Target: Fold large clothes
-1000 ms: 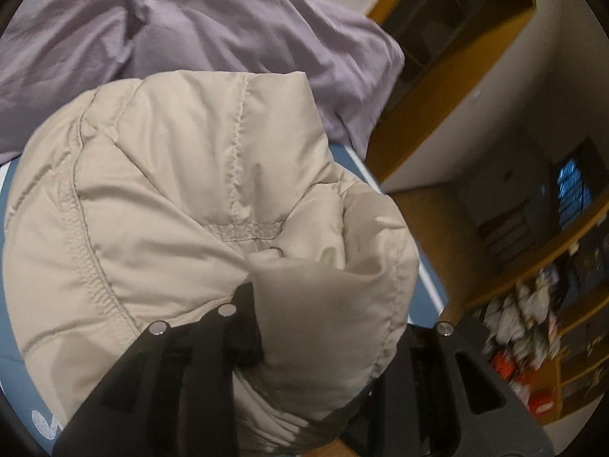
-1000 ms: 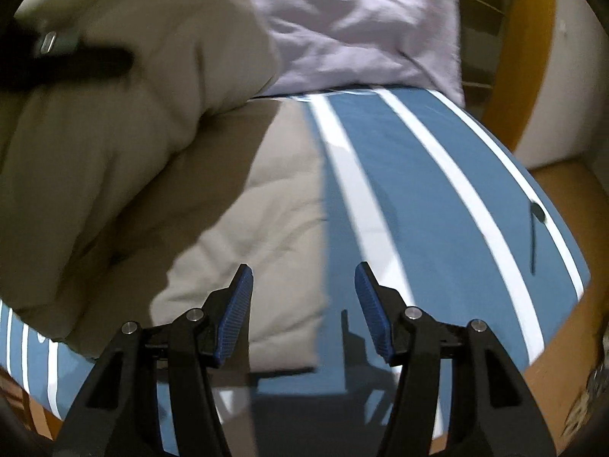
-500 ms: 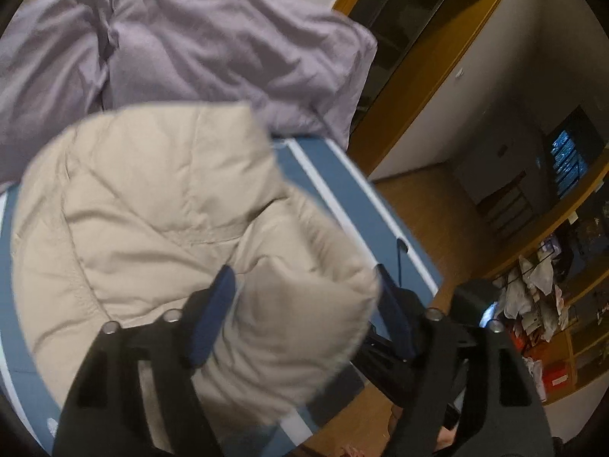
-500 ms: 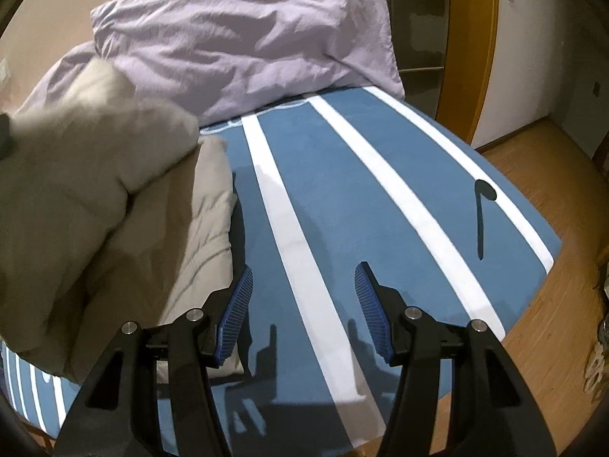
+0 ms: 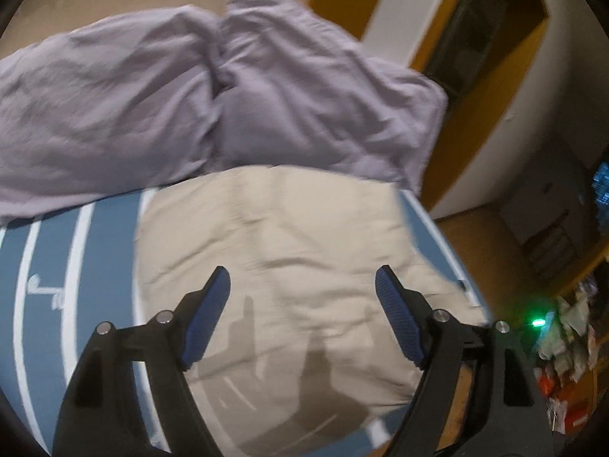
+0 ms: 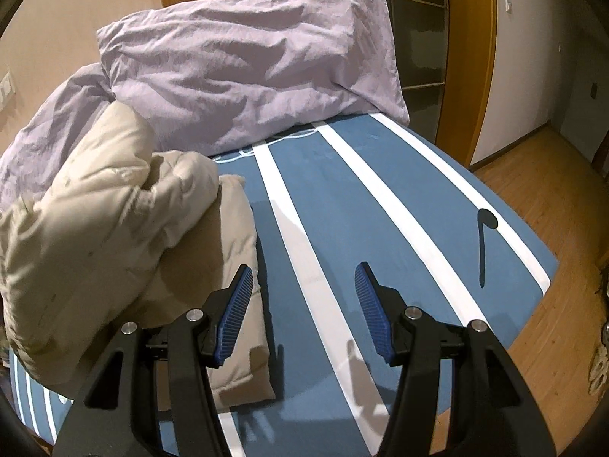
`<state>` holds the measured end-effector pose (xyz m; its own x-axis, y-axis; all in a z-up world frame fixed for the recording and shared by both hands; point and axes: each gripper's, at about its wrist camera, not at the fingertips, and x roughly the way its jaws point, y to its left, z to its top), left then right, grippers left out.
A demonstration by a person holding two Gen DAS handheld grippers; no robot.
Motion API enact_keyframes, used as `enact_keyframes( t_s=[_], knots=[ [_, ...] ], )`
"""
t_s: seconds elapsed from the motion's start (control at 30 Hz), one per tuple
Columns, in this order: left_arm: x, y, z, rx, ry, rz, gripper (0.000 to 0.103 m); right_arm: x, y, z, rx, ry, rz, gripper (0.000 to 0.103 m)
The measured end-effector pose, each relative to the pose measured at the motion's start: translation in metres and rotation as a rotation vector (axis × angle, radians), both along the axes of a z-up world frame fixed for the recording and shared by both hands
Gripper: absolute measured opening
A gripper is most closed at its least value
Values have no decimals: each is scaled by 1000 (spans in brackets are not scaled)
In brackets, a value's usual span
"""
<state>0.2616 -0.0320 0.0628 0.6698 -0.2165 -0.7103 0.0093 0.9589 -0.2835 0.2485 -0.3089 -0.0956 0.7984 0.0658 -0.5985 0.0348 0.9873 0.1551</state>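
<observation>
Both claws agape, beige jacket (image 6: 114, 228) bunched on striped bed (image 6: 380, 205)

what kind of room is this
Most likely a bedroom: a bed with a blue striped sheet, a crumpled lilac duvet piled at its head, and a wood floor beside it.

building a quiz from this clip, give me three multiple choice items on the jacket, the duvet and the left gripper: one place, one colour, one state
1. Where does the jacket lie?
A. on the floor
B. on the blue striped bed
C. on a chair

2. What colour is the duvet?
A. lilac
B. red
C. black

3. What state is the left gripper in?
A. shut on the jacket
B. shut on the duvet
C. open, holding nothing

Answers: 1 B, the beige jacket rests on the striped cover; 2 A, both views show pale purple fabric; 3 C, its blue pads stand wide apart above the jacket.
</observation>
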Motion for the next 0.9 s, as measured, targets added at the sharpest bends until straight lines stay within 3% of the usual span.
enact_keyframes(
  t_s=[0.13,0.3,0.73,0.9],
  knots=[
    [6,20,-22,15,50,58,79,1,0,8,6,-6,0,58],
    [12,19,-55,3,129,59,77,0,-1,25,16,-28,0,58],
    [27,-35,-88,82,109,-7,77,-7,20,67,4,-77,108,57],
    [32,-51,-92,105,107,-37,78,-6,34,67,18,-67,179,40]
  ],
)
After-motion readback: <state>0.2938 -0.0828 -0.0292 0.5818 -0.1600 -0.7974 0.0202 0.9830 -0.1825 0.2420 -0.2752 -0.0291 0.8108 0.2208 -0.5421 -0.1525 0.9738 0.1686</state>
